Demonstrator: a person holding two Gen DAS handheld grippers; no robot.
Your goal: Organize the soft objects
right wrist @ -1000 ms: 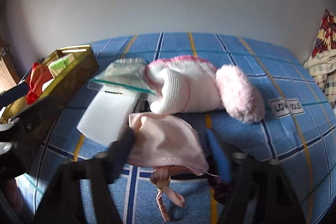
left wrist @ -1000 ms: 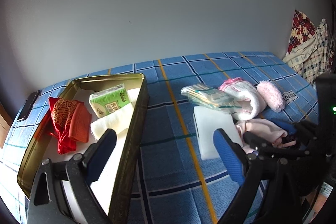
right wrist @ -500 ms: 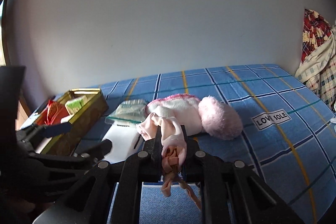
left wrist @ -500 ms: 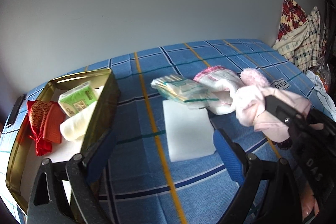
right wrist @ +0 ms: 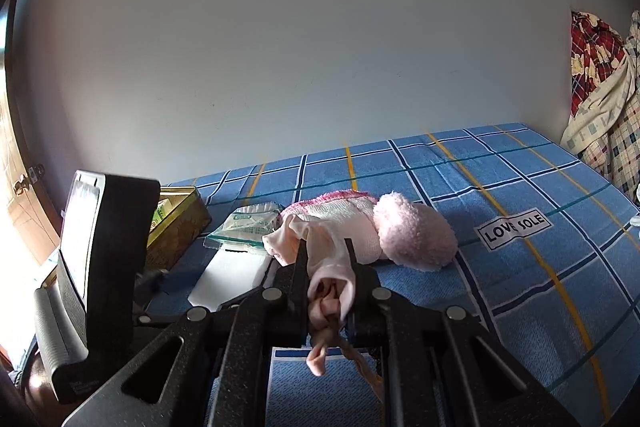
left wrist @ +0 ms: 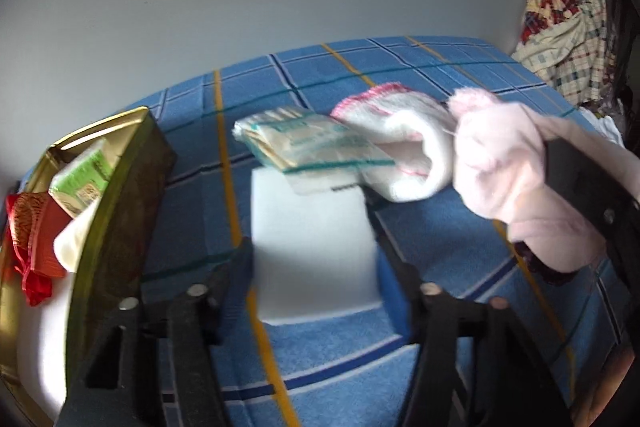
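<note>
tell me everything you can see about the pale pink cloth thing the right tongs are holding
The pale pink cloth is a soft, thin, crumpled fabric piece with a stitched hem. The right tongs are shut on its middle, holding it above the blue checked bedsheet. One end flops forward toward the white knitted hat; a tan strap dangles below. In the left wrist view it hangs bunched beside the hat.
</note>
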